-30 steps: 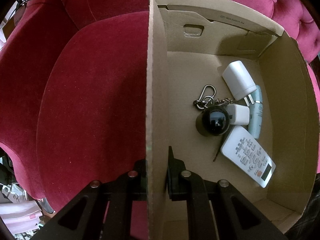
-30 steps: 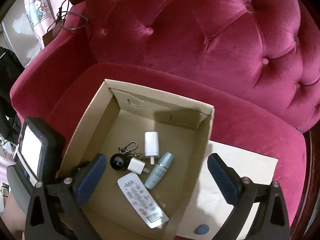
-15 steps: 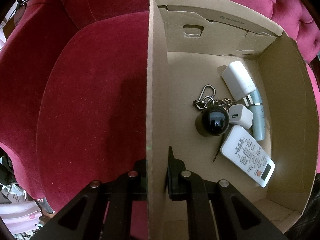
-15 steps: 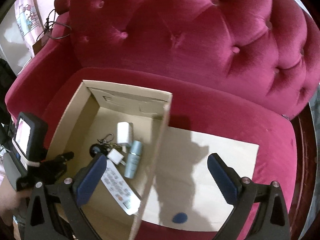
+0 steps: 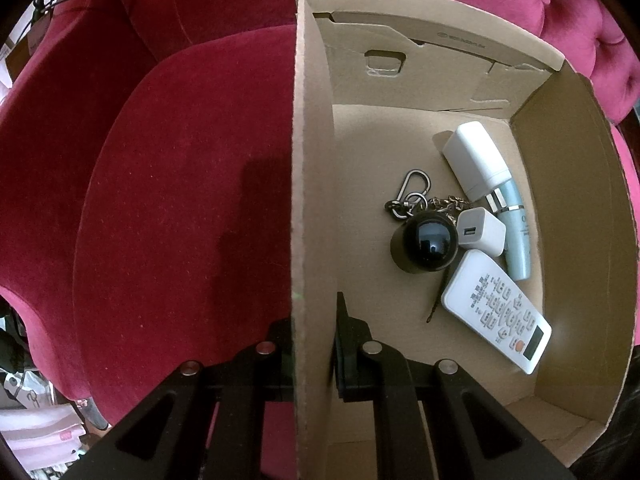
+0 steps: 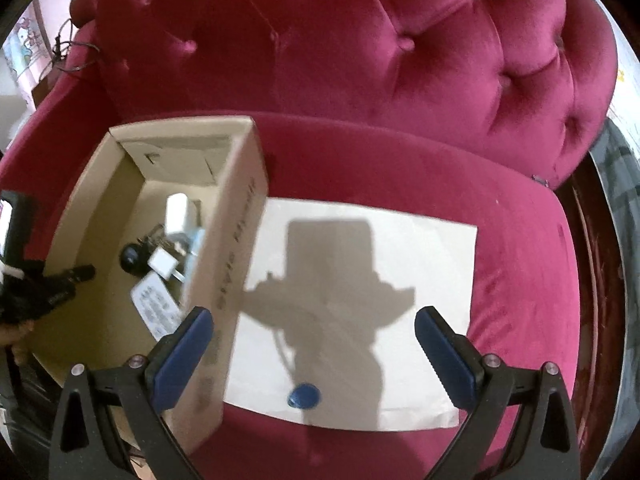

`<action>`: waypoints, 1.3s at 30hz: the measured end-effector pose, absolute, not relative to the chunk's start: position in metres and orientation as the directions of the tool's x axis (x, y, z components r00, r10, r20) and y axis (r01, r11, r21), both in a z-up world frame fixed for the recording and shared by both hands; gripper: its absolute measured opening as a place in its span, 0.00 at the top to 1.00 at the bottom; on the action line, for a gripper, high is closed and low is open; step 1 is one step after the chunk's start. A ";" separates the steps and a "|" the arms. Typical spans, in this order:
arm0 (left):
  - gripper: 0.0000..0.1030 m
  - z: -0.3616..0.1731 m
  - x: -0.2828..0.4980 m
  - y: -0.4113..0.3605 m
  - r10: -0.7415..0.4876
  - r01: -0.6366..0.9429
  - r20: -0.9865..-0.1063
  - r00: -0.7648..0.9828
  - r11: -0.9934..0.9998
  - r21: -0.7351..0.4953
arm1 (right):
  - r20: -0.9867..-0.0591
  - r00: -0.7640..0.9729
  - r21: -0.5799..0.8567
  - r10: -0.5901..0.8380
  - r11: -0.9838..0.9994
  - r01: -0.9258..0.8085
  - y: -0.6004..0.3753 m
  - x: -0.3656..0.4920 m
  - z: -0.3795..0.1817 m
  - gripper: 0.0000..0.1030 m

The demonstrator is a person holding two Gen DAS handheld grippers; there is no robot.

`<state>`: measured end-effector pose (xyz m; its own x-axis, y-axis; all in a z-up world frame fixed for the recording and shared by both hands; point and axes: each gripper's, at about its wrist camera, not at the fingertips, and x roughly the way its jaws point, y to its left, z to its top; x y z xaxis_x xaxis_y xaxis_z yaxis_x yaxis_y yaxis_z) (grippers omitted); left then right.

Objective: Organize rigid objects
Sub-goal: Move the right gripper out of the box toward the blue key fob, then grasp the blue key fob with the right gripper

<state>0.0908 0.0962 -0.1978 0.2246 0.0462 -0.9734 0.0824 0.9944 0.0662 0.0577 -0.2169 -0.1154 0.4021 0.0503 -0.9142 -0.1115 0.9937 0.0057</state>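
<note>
On the red velvet sofa (image 6: 400, 80): cardboard box (image 5: 576, 208) sits on the seat cushion, left part of the seat in the right wrist view. White sheet (image 6: 360, 280) lies flat on the cushion just right of the box, touching its right wall at the base.

Left gripper (image 5: 314, 332) is clamped on the box's left wall near the near end, one finger outside, one inside. Right gripper (image 6: 312, 344) is wide open, holding nothing, hovering above the sheet; its left finger (image 6: 180, 356) overlaps the box's right wall in view, contact unclear.

Inside the box, clustered toward the right wall: white remote (image 5: 496, 312) nearest, light-blue bottle (image 5: 516, 236) along the wall, white capped tube (image 5: 476, 160) farthest, touching the bottle's top. Black ball-shaped item (image 5: 426, 244) left of a white USB charger (image 5: 480, 232), touching it. Key ring with carabiner (image 5: 412, 196) just beyond the ball.

Small blue disc (image 6: 305, 395) on the sheet's near edge, between the right gripper's fingers in view.
</note>
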 end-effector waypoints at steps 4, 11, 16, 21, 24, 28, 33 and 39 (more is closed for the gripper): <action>0.88 -0.198 0.091 0.097 0.042 0.082 -0.974 0.223 0.995 0.061 | -0.928 0.369 0.008 0.045 0.995 -0.101 -0.226 0.051 -0.137 0.00; 0.88 -0.198 0.091 0.097 0.043 0.082 -0.973 0.226 0.995 0.063 | -0.940 0.336 0.026 0.057 0.995 -0.096 -0.234 0.041 -0.168 0.00; 0.88 -0.197 0.090 0.097 0.046 0.084 -0.973 0.226 0.994 0.066 | -0.955 0.291 0.024 0.052 0.995 -0.098 -0.234 0.035 -0.192 0.00; 0.88 -0.197 0.090 0.097 0.046 0.084 -0.973 0.226 0.994 0.066 | -0.967 0.250 0.026 0.052 0.994 -0.106 -0.233 0.028 -0.214 0.00; 0.88 -0.197 0.090 0.097 0.048 0.086 -0.973 0.227 0.994 0.069 | -0.972 0.228 0.029 0.055 0.993 -0.113 -0.232 0.026 -0.224 0.00; 0.88 -0.197 0.090 0.096 0.050 0.086 -0.972 0.227 0.994 0.072 | -0.977 0.207 0.025 0.049 0.993 -0.118 -0.231 0.024 -0.235 0.00; 0.88 -0.197 0.091 0.096 0.051 0.086 -0.973 0.227 0.994 0.072 | -0.985 0.167 0.024 0.043 0.993 -0.115 -0.232 0.022 -0.249 0.01; 0.88 -0.197 0.091 0.096 0.051 0.084 -0.973 0.227 0.994 0.072 | -0.984 0.167 0.040 0.058 0.993 -0.114 -0.240 0.023 -0.248 0.07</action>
<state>0.0909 0.0955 -0.1971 0.2270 0.0513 -0.9725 0.0836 0.9939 0.0720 0.0235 -0.2400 -0.2481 0.1673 0.0584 -0.9842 -0.1135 0.9927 0.0397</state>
